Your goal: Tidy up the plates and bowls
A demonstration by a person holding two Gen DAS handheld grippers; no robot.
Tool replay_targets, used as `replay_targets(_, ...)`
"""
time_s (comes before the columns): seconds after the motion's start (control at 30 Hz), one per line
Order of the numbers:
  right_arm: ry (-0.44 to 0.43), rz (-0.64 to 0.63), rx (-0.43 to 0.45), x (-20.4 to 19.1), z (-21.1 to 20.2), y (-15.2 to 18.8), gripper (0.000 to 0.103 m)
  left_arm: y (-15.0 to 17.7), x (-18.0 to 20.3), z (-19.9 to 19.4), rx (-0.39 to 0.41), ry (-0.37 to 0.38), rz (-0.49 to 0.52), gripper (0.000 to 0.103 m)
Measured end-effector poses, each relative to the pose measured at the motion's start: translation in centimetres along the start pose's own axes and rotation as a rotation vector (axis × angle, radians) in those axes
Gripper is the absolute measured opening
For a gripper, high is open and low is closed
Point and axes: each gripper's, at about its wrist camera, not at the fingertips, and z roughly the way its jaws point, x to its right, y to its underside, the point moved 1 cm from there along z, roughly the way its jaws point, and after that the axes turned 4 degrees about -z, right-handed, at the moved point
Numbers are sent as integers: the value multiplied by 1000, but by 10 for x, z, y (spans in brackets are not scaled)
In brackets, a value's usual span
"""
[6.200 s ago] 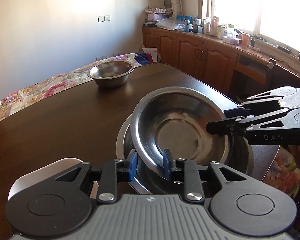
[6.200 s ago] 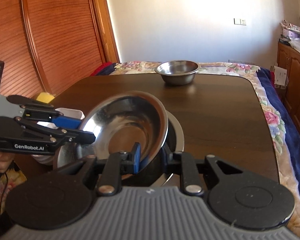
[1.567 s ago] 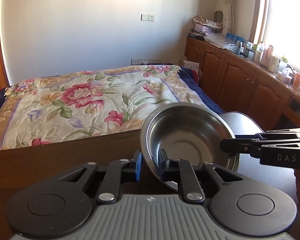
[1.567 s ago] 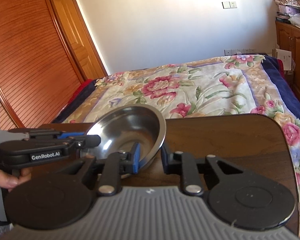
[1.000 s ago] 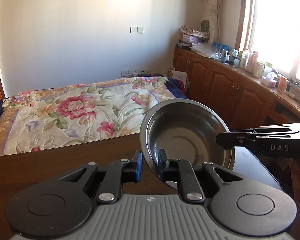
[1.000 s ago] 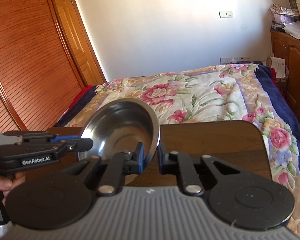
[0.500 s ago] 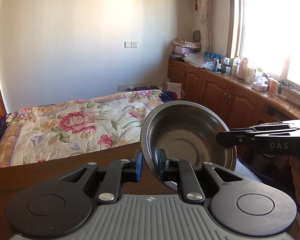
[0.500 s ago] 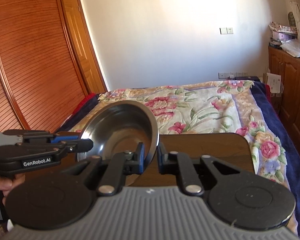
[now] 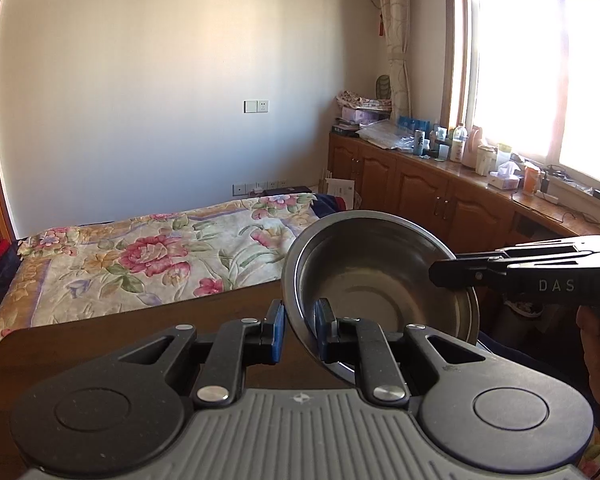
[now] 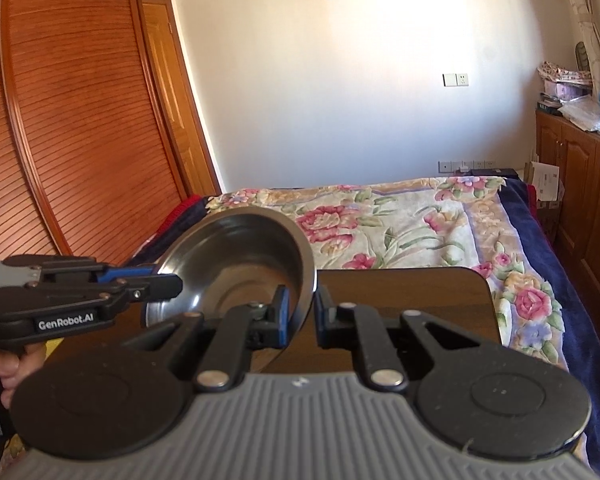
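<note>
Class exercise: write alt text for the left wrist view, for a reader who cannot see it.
A steel bowl is held above a dark wooden table, the left gripper clamped on its near rim and the right gripper on its right rim. Behind lie a floral bedspread, wooden cabinets and a bright window.

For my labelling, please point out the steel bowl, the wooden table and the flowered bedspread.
steel bowl (image 9: 380,280): left wrist view, inner wall.
wooden table (image 10: 412,288): right wrist view, bare top.
flowered bedspread (image 9: 148,252): left wrist view, red flower.

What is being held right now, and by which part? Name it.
One steel bowl, gripped at its rim on opposite sides: the left gripper pinches the near edge in its view, the right gripper the other side. It hangs tilted above the table.
</note>
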Motion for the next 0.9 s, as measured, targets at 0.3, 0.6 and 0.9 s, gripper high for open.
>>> replay_targets(0.3, -9, 3, 12, -11, -22, 16, 15, 28, 8, -22, -14, 20, -5, 18)
replay_targets(0.6, -19, 16, -8, -20, -34, 42, 15, 61, 9, -34, -55, 21, -32, 18)
replay_targets(0.9, -37, 46, -31, -23, -38, 68, 15, 87, 12, -40, -79, 30, -32, 18)
